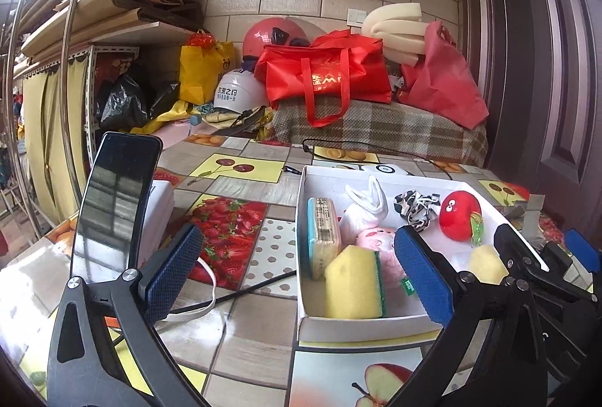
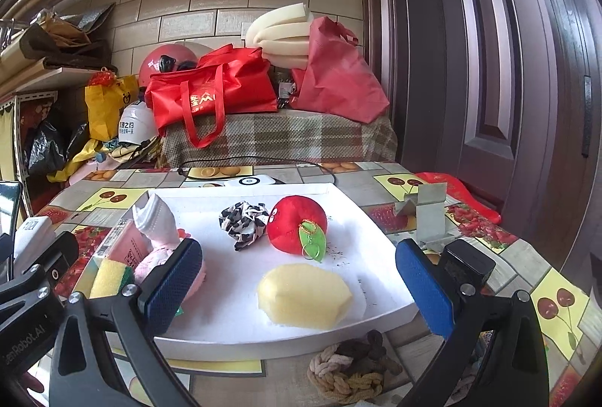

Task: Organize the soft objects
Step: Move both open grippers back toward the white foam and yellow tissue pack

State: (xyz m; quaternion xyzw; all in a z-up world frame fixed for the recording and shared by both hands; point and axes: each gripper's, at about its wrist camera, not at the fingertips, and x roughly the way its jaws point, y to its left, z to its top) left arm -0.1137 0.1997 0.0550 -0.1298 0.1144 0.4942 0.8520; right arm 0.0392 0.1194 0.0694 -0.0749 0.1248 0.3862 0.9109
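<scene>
both grippers, left [image 1: 297, 267] and right [image 2: 299, 279], gaped wide and empty; yellow sponge [image 2: 304, 296] lay between the right gripper's fingers, in the white tray [image 2: 380, 241].

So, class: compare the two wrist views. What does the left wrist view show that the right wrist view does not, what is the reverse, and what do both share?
Only the left wrist view shows the whole dark phone standing on the table and the white strap beside the box.

Only the right wrist view shows the braided rope knot in front of the box and the grey metal bracket.

Both show the white box, red apple plush, black-and-white cloth and yellow sponge.
</scene>
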